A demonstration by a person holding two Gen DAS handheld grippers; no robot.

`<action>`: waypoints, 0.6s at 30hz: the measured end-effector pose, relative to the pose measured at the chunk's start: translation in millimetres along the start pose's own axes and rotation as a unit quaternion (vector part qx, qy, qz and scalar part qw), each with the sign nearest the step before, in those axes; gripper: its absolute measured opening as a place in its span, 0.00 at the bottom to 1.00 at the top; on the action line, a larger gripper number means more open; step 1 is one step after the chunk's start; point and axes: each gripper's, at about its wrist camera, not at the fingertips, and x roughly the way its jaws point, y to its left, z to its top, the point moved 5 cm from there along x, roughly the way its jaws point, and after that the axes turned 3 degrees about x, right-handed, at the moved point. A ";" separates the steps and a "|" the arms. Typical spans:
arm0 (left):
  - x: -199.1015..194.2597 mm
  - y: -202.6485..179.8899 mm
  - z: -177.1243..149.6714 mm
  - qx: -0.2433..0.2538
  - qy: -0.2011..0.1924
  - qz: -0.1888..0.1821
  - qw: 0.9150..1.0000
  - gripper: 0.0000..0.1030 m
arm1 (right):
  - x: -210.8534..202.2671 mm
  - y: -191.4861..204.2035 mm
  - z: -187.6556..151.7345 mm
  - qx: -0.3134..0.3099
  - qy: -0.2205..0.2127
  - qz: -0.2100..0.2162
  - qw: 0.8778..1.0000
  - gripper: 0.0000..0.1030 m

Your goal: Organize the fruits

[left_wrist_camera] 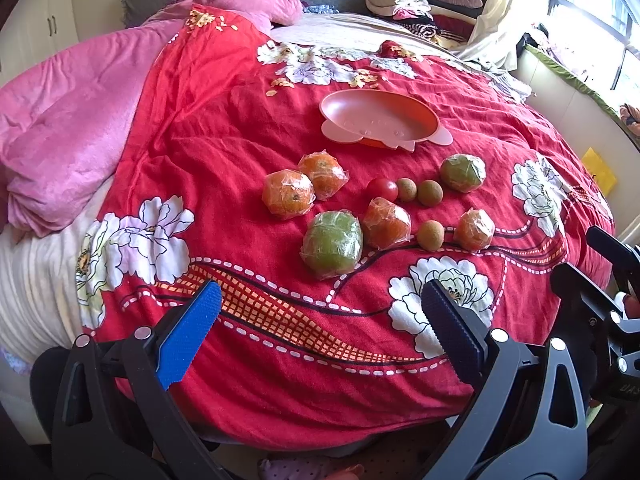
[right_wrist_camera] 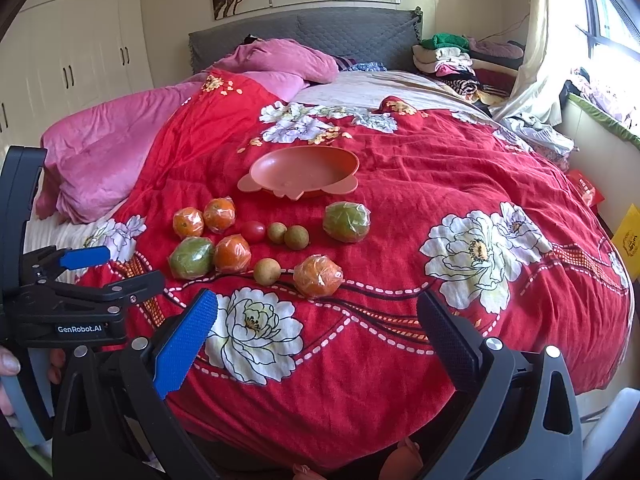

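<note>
Your left hand-held gripper (left_wrist_camera: 320,332) gapes wide and empty above the near edge of the red quilt (left_wrist_camera: 248,128); your right hand-held gripper (right_wrist_camera: 320,336) stands just as wide, holding nothing. Beyond both, the fruits (left_wrist_camera: 372,204) lie loose on the quilt in a cluster: wrapped oranges, two green ones, a tomato (left_wrist_camera: 382,189), small brown ones. Just behind them sits the pink bowl (left_wrist_camera: 380,120), holding no fruit.
</note>
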 end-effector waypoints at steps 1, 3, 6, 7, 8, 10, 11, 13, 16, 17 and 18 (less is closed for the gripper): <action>0.0 0.1 0.1 0.000 0.001 0.001 1.000 0.92 | 0.2 0.0 -0.1 0.000 0.001 -0.001 1.000 0.96; -0.6 -0.1 0.4 0.001 0.000 0.002 1.000 0.92 | -0.4 -0.1 -0.5 0.000 0.000 -0.001 1.000 0.96; -0.3 -0.5 0.9 0.001 0.002 0.002 1.000 0.92 | 0.8 -0.3 0.2 -0.001 0.001 0.000 1.000 0.96; -0.4 -0.6 0.8 0.001 0.001 0.001 1.000 0.92 | 1.0 -0.5 0.1 -0.001 0.001 -0.001 1.000 0.96; -0.2 -1.1 0.7 0.002 0.001 0.001 1.000 0.92 | 0.7 -0.3 -0.1 -0.001 -0.001 0.000 1.000 0.96; 0.3 -1.5 0.7 0.003 0.002 0.001 1.000 0.92 | 1.4 -0.1 -0.6 -0.001 0.000 0.001 1.000 0.96; 0.8 -1.8 0.7 0.004 0.002 0.000 1.000 0.92 | 1.7 -0.1 -0.9 0.000 0.001 0.001 1.000 0.96; 2.1 -1.9 0.2 0.005 0.003 -0.004 1.000 0.92 | 3.3 0.3 -1.5 0.000 0.003 0.002 1.000 0.96; 6.8 -1.3 -0.2 0.008 0.008 -0.007 1.000 0.92 | 6.6 -0.6 -1.7 0.000 0.006 0.003 1.000 0.96; 9.8 -1.4 -0.2 0.012 0.011 -0.006 1.000 0.92 | 8.3 -1.1 -1.6 0.000 0.009 0.003 1.000 0.96; 12.0 -0.9 -0.4 0.016 0.014 -0.004 1.000 0.92 | 10.2 -1.8 -1.4 0.000 0.011 0.003 1.000 0.96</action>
